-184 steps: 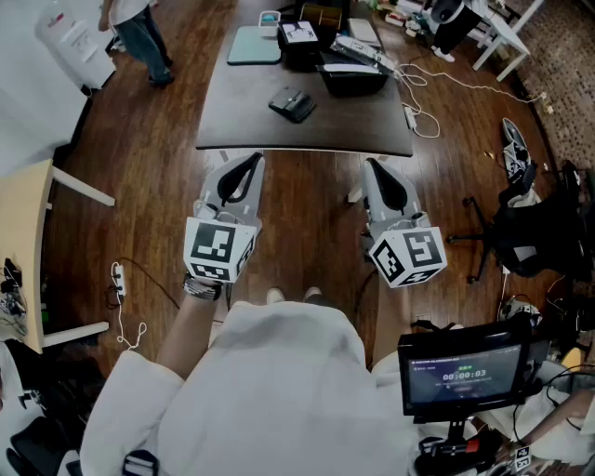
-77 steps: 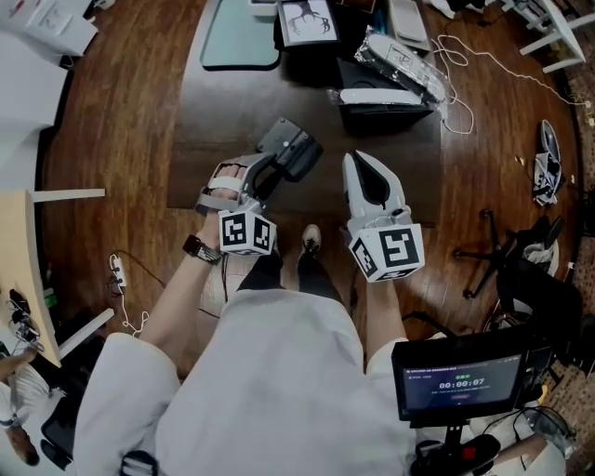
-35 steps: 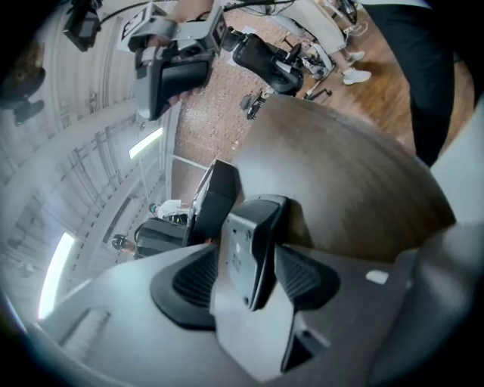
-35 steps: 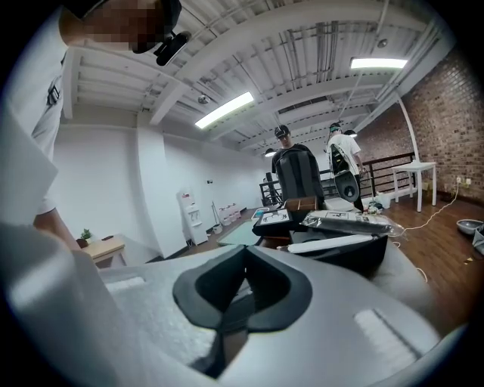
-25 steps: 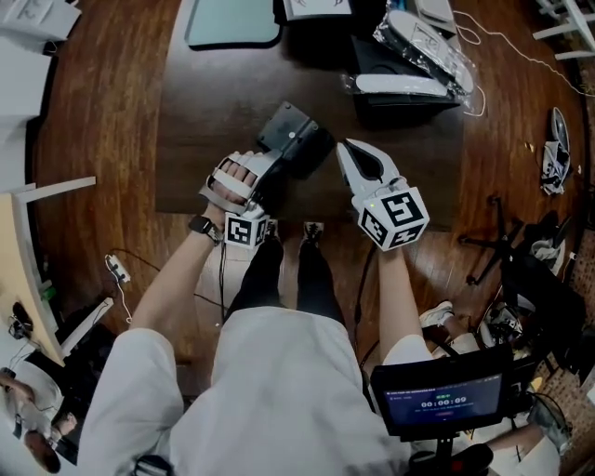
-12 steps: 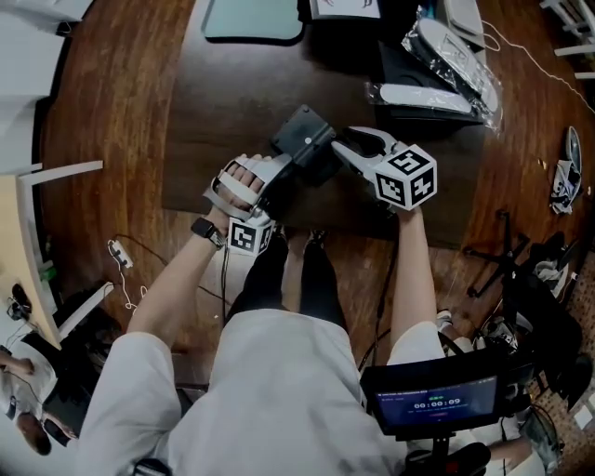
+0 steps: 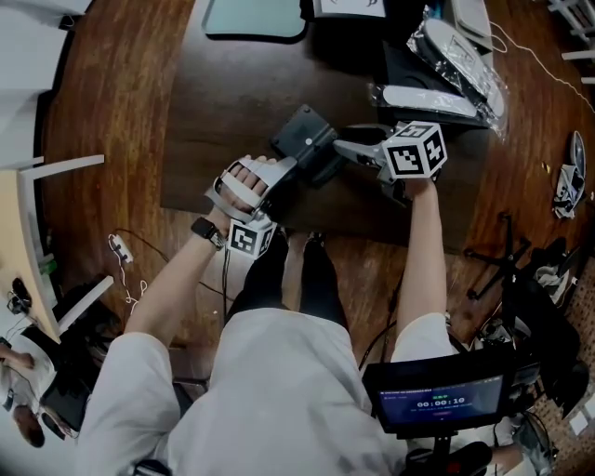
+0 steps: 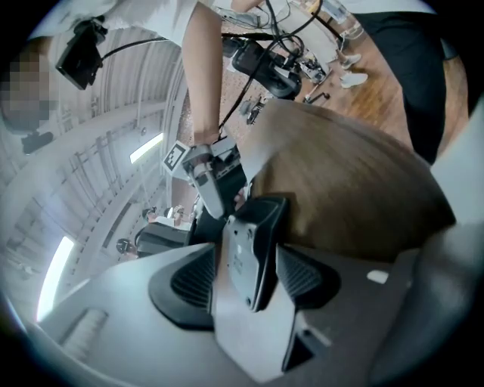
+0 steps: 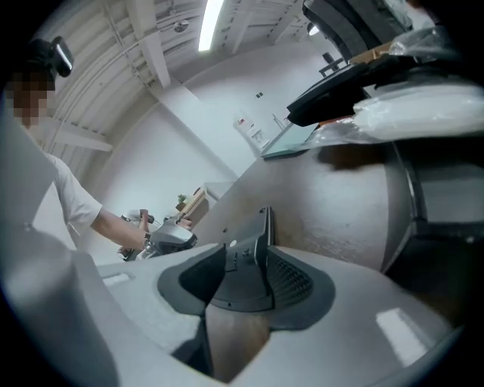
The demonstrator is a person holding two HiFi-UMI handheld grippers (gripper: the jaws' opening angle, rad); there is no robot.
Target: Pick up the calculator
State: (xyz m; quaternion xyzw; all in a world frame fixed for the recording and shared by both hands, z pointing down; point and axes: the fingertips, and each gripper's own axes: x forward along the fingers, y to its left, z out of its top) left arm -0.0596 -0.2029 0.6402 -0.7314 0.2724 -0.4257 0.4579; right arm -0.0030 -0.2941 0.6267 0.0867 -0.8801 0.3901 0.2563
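The calculator (image 7: 302,139), a dark grey slab, is tilted up off the dark table (image 7: 232,102) near its front edge. My left gripper (image 7: 297,167) is shut on its near end; in the left gripper view the calculator (image 8: 246,253) stands on edge between the ribbed pads (image 8: 193,283). My right gripper (image 7: 346,149) comes in from the right. Its jaws are opening with the calculator's edge (image 9: 246,264) between them, and a gap shows at the left pad (image 9: 197,283). Each gripper shows in the other's view: the right gripper (image 8: 208,178) and the left gripper (image 9: 170,238).
A teal pad (image 7: 256,19) lies at the table's far left. Black trays (image 7: 409,70) and plastic-wrapped white items (image 7: 446,93) crowd the far right, close behind my right gripper. A monitor (image 7: 437,400) stands at lower right. A chair base (image 7: 521,270) is on the wooden floor.
My right gripper has swung down and turned toward the calculator's right edge, and its jaws have opened around that edge. The left gripper keeps its hold without moving.
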